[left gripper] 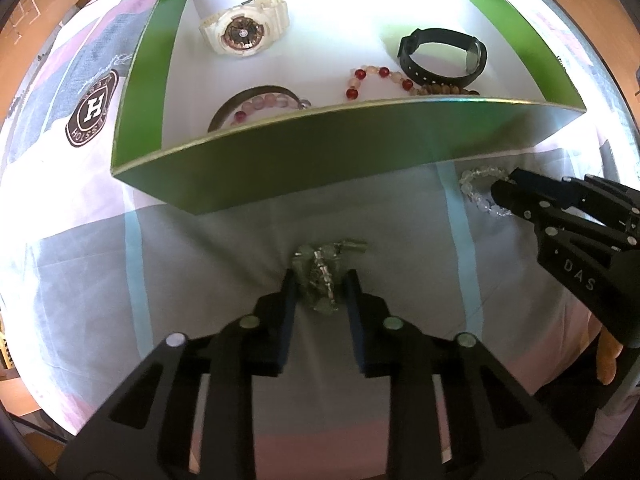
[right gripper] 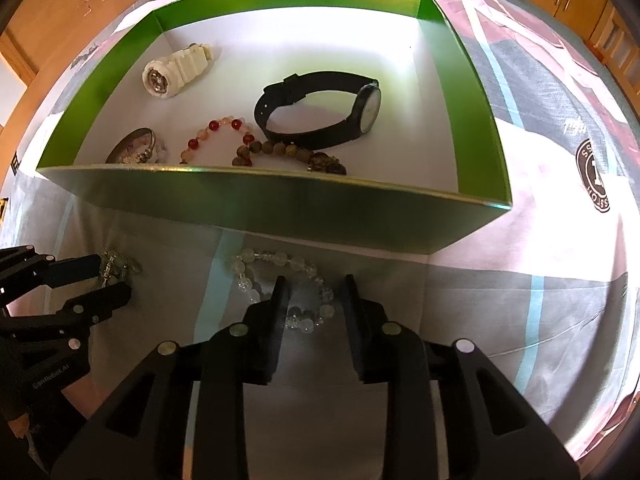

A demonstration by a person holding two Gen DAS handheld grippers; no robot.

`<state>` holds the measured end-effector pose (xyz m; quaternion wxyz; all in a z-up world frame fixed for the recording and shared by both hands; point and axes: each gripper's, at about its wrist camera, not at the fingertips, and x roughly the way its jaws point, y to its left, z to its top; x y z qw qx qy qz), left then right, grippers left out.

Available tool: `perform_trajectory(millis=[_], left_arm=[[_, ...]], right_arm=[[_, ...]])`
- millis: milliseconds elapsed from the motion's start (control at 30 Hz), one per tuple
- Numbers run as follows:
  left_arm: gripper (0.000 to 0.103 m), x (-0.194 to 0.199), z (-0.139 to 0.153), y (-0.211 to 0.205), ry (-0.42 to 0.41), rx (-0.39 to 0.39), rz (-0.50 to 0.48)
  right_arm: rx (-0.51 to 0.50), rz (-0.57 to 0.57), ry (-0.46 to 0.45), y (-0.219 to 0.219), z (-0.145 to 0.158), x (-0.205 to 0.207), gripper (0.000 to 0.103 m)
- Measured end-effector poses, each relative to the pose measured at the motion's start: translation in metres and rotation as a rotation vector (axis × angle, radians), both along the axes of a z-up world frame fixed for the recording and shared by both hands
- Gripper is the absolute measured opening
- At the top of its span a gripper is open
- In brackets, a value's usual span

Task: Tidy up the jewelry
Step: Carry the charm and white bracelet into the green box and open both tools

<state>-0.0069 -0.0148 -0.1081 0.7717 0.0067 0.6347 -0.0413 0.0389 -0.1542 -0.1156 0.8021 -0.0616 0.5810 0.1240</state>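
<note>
A pale green bead bracelet with a silver chain lies bunched on the bedsheet just before the green box. My left gripper points down on it, both pads touching the bunch. To its right lies a clear crystal bead bracelet. My right gripper stands open astride one side of that loop, with its left finger inside the ring and a gap left beside the beads. Each gripper also shows in the other's view: the right gripper and the left gripper.
The box holds a white watch, a black watch, a red and pink bead bracelet, a wooden bead bracelet and a dark bangle. Its near wall rises close ahead of both grippers. Patterned sheet spreads around.
</note>
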Motion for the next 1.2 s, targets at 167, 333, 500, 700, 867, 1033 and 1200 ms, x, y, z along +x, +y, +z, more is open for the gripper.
perform_trajectory(millis=[167,333,500,700,867,1033,1200], left_arm=[[0.020,-0.001,0.008,0.006,-0.016,-0.023,0.005],[0.020,-0.004,0.036,0.017,-0.082,-0.088,0.005],[0.020,-0.007,0.073,0.036,-0.210,-0.162,0.033],[0.020,-0.006,0.098,0.050,-0.320,-0.236,0.102],[0.021,0.002,0.099,0.053,-0.354,-0.189,0.131],[0.021,0.024,0.100,0.051,-0.358,-0.204,0.153],[0.021,0.036,0.086,0.046,-0.332,-0.185,0.167]], right_arm=[[0.014,0.025,0.001,0.005,0.001,-0.001,0.007],[0.068,0.034,-0.020,0.012,0.013,-0.006,0.007],[0.181,0.061,-0.058,0.007,0.036,-0.014,0.007],[0.325,0.101,-0.149,0.005,0.068,-0.021,0.007],[0.436,0.115,-0.221,-0.005,0.095,-0.027,0.007],[0.435,0.066,-0.294,-0.010,0.110,-0.015,0.007],[0.342,-0.015,-0.340,-0.014,0.108,0.005,0.007]])
